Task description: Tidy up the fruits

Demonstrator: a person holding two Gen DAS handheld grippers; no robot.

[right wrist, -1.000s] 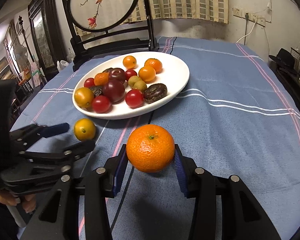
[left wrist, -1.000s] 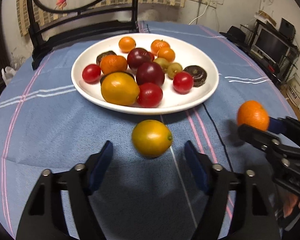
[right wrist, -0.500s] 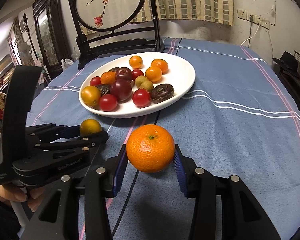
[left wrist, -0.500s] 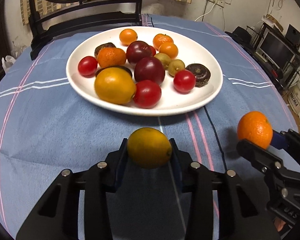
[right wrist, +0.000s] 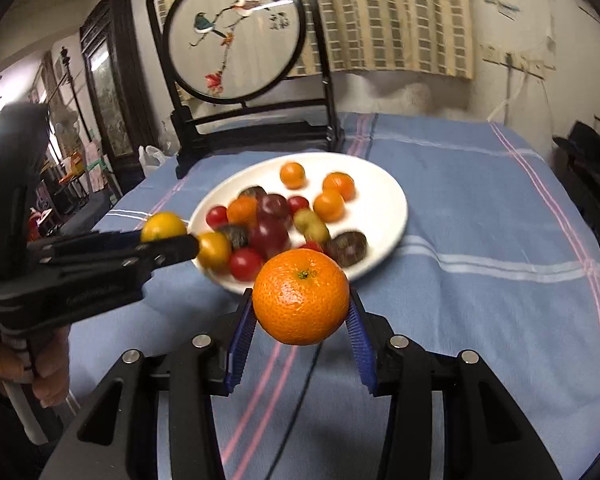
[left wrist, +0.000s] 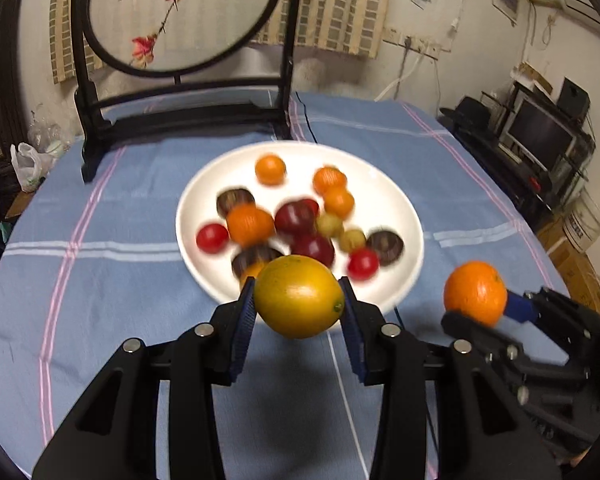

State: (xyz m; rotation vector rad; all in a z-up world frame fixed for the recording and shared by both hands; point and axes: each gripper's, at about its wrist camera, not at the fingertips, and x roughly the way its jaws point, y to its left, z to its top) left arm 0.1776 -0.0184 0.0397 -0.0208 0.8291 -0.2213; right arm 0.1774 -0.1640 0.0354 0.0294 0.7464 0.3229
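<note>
Both claws are up off the blue cloth, each with a fruit in its grip. The left claw squeezes a yellow lemon between its blue pads, held in the air just short of the white plate. The right claw clamps an orange the same way — near the plate's front rim. The plate holds small tomatoes, plums and oranges, blurred here.

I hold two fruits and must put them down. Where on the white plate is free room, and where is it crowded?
The plate is bare along its right and far rim, beyond the small oranges. Its middle and left are crowded with tomatoes and plums.
</note>
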